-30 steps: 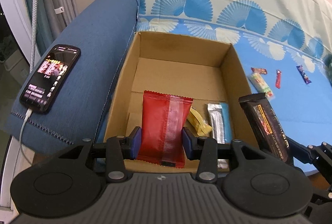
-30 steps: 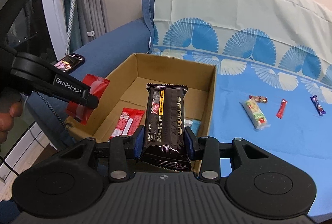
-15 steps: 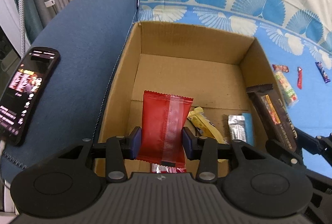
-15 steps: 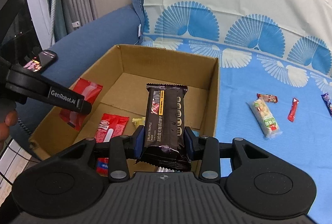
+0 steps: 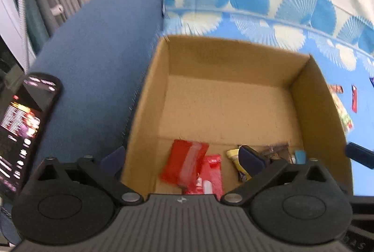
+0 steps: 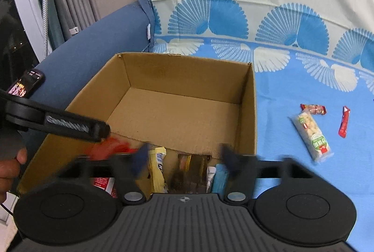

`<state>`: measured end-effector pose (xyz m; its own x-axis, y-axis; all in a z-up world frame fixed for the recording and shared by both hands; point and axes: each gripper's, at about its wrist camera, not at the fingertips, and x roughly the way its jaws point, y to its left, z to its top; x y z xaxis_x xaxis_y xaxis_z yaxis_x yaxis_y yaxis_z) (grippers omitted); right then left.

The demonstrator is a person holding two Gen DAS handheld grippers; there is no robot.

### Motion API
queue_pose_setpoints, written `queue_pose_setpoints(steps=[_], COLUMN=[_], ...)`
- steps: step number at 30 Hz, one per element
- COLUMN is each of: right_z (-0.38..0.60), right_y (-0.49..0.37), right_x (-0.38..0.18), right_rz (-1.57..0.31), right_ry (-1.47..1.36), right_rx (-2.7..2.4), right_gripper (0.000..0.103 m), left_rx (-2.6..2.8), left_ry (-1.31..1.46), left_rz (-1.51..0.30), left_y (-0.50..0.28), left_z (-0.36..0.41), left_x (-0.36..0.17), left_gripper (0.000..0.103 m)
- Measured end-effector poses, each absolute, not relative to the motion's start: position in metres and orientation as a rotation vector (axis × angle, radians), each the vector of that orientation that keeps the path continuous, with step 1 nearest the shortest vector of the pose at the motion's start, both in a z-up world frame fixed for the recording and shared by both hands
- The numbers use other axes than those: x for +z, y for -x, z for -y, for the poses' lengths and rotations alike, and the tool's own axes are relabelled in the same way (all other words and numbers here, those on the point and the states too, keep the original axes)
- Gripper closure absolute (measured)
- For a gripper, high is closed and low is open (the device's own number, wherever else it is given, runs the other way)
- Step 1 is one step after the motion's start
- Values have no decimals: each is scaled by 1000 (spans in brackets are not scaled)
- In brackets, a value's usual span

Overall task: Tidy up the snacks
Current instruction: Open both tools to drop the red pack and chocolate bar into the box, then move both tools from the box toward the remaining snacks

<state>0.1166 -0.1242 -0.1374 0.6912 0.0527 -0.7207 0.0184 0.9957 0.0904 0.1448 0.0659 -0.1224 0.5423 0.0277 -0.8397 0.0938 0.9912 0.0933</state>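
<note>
Corrugated brown cardboard box (image 5: 224, 97), square and open-topped, fills your left wrist view. Your left claw (image 5: 182, 158) is spread wide with nothing between its blue pads. Below it, at the box's near edge, lie two glossy red foil packets (image 5: 184, 165), one overlapping the other, with a yellow wrapper (image 5: 232, 153), a dark wrapper and a pale blue one (image 5: 300, 155) to their right. A black smartphone (image 5: 21, 125) with a lit screen rests on the woven blue sofa arm (image 5: 98, 69).

From your right wrist, the right claw (image 6: 184, 160) is blurred but spread, pinching nothing. Beneath it in the box sit the yellow wrapper, the black-and-gold chocolate bar (image 6: 189, 172) and the pale blue one. Outside, on the smooth blue fan-print cover (image 6: 292, 79), you have three snacks: one clear rice-cracker pack (image 6: 311, 135), one small red-brown candy (image 6: 313, 109), one slim red stick (image 6: 343, 124).
</note>
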Motion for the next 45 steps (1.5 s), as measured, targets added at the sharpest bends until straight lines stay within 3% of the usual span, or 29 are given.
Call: queue_pose_setpoints(steps=[11,23,45], right_z=[108,84,91], right_y=[-38,71,150], right_x=[-114,-71,-36], right_rz=[-881,-786,-617], right_ry=[-84,-58,-74], right_rx=[5,22,-4], right_gripper=[6,3,1], left_rx=[-50,-24,-35], left_ry=[-150,-142,-200], left_rz=[-1067,-1016,-907], left_y=[-50,53,127], left_z=[-80,-87,-65], left_x=[-108,-77,-47], left_gripper=[0,0,0])
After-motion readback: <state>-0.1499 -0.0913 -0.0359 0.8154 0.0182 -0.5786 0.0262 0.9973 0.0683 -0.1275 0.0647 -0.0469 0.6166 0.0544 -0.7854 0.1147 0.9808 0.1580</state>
